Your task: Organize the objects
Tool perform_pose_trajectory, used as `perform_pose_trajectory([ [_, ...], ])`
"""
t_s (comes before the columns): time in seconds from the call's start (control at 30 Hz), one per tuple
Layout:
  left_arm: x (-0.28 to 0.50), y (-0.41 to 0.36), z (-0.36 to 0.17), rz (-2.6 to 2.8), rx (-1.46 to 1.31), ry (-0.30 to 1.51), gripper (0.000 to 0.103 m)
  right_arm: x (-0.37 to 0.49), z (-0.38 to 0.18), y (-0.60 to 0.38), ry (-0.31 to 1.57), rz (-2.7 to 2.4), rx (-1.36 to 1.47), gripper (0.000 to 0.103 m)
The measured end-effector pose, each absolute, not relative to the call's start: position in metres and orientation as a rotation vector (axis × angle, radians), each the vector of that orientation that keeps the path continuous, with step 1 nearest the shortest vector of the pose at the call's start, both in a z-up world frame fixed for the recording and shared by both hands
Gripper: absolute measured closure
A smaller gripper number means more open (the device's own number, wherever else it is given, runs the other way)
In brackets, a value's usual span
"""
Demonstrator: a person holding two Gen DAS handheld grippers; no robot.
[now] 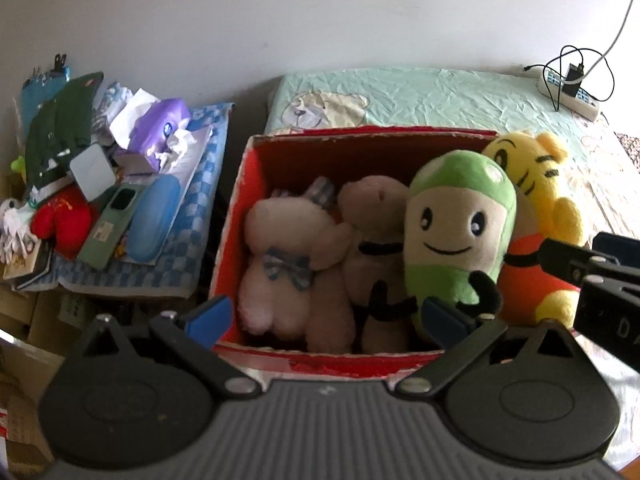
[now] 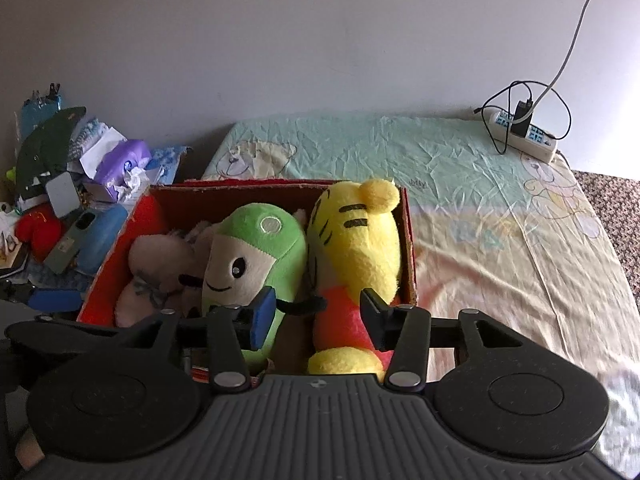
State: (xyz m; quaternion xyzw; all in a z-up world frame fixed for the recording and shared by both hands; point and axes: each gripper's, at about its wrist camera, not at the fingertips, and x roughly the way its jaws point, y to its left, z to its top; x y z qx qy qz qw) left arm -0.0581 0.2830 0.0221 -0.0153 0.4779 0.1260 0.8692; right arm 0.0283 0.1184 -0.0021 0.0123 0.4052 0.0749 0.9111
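Note:
A red cardboard box [image 1: 256, 160] [image 2: 410, 248] stands on the bed and holds several plush toys. A pale pink plush [image 1: 280, 256] [image 2: 156, 264] and a beige plush [image 1: 372, 216] lie at its left. A green-capped plush [image 1: 456, 232] [image 2: 256, 248] stands in the middle. A yellow tiger plush [image 1: 536, 184] [image 2: 356, 248] stands at the right. My left gripper [image 1: 324, 316] is open at the box's near edge, empty. My right gripper [image 2: 316, 316] is open, its fingers on either side of the tiger's orange lower body; it also shows in the left wrist view [image 1: 576, 264].
A cluttered side table [image 1: 188, 216] left of the box carries a purple tissue pack [image 1: 160, 132] [image 2: 120, 164], a red plush [image 1: 60, 220], a blue case and a phone. A power strip [image 1: 568, 92] [image 2: 524, 132] with cables lies at the bed's far right. The green bed sheet [image 2: 460, 184] stretches right.

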Motion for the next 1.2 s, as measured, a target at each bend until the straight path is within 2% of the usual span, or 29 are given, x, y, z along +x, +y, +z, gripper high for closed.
perform_pose_trajectory([
  [0.13, -0.057, 0.289, 0.019, 0.274, -0.042, 1.003, 0.003, 0.034, -0.006, 0.125, 0.868, 0.145, 0.013, 0.053],
  [0.43, -0.052, 0.299, 0.013, 0.307, -0.047, 1.030, 0.003, 0.044, -0.012, 0.126, 0.907, 0.115, 0.043, 0.046],
  [0.57, -0.046, 0.297, 0.013, 0.306, -0.019, 1.052, 0.003, 0.046, -0.013, 0.126, 0.925, 0.119, 0.048, 0.039],
  [0.93, -0.034, 0.300, 0.021, 0.288, 0.027, 1.109, 0.003, 0.059, -0.015, 0.119, 0.995, 0.130, 0.079, 0.037],
  [1.2, -0.034, 0.300, 0.023, 0.296, 0.025, 1.123, 0.003, 0.061, -0.011, 0.117, 1.016, 0.125, 0.047, 0.030],
])
